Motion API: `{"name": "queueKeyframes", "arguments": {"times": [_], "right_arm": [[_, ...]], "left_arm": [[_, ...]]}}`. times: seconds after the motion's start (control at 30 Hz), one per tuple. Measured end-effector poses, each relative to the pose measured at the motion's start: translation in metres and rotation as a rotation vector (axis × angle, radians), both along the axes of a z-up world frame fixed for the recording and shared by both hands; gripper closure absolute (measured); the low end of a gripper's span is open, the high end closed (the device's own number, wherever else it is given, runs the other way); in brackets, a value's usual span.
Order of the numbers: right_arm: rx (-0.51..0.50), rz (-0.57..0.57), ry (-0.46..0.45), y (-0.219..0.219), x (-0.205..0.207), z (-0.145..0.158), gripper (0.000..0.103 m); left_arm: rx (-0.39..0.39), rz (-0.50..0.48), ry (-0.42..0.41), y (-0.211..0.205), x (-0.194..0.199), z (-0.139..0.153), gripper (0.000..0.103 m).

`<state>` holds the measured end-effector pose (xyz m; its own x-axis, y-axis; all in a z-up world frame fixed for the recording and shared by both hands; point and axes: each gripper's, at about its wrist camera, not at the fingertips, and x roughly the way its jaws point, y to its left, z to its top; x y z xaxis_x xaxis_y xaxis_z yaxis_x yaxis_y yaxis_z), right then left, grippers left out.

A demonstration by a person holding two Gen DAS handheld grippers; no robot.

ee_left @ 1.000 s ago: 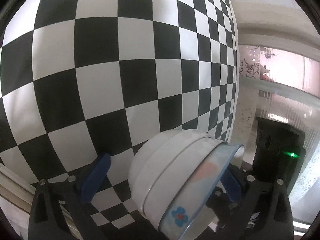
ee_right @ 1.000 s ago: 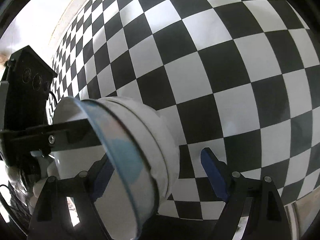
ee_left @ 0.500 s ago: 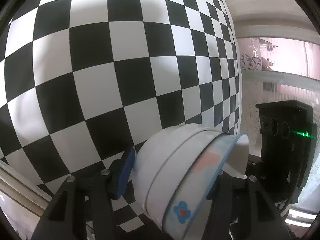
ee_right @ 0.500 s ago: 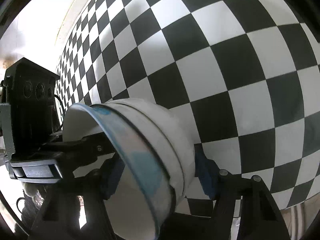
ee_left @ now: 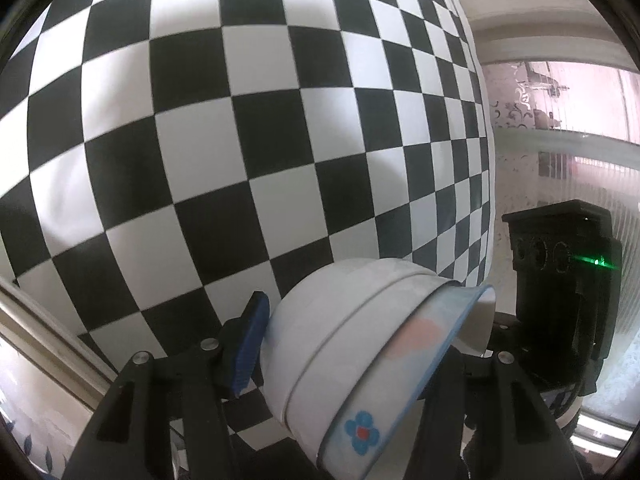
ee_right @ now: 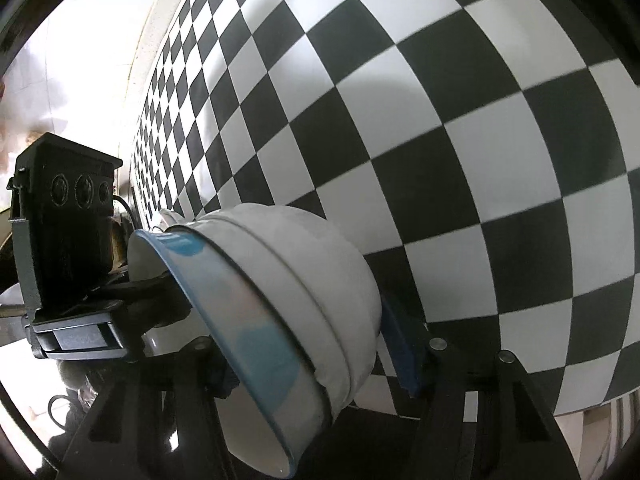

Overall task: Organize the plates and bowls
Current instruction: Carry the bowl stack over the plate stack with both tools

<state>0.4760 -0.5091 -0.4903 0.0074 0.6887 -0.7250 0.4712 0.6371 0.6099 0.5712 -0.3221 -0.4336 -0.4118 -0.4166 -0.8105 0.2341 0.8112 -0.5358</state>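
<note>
Left wrist view: a nested stack of white ceramic bowls [ee_left: 360, 344], the innermost trimmed with a pale blue rim and a small blue flower with a red centre, is seen tipped on its side between the black fingers of the left gripper [ee_left: 344, 356]. The blue pad [ee_left: 250, 344] on the left finger is pressed against the rounded base of the stack; the opposite finger is hidden behind the bowl's rim, so the clamp is judged from the pad contact alone. The stack is held above a black-and-white chequered tablecloth [ee_left: 240, 140] that fills most of the picture. At the right edge, the black body of the other gripper is seen, with a green light glowing on it, against a pink-lit window.

Right wrist view: the same stack of bowls [ee_right: 296, 304] is shown lying sideways, with its opening turned to the lower left, between the fingers of the right gripper [ee_right: 304, 344]. The jaws are closing around it, and the blue pad [ee_right: 400, 344] on the right finger is set against the curved base; the left finger is seen below the blue rim, its contact unclear. A finger of the left gripper [ee_right: 132, 292] is seen reaching into the bowl's mouth from the left. The chequered cloth [ee_right: 440, 140] spreads behind.
</note>
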Motion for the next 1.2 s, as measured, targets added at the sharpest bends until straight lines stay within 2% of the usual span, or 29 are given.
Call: {"name": "queueKeyframes", "arguments": {"times": [0.2,0.43,0.7,0.83,1.2], "right_arm": [[0.023,-0.011,0.006,0.009,-0.003,-0.001,0.044],[0.027,-0.009,-0.016,0.005,0.000,0.019,0.045],[0.023,0.011,-0.052,0.020,0.012,0.041,0.045],[0.019,0.033,-0.061,0.033,0.017,0.050,0.045],[0.010,0.135,-0.097,0.104,0.048,0.070,0.045]], "left_arm": [[0.000,0.018,-0.004,0.008,-0.002,0.006,0.050],[-0.010,0.050,-0.024,0.021,0.001,0.024,0.050],[-0.011,0.107,-0.045,0.045,0.003,0.044,0.050],[-0.015,0.140,-0.051,0.061,0.003,0.052,0.050],[-0.017,0.244,-0.086,0.125,0.003,0.074,0.050]]}}
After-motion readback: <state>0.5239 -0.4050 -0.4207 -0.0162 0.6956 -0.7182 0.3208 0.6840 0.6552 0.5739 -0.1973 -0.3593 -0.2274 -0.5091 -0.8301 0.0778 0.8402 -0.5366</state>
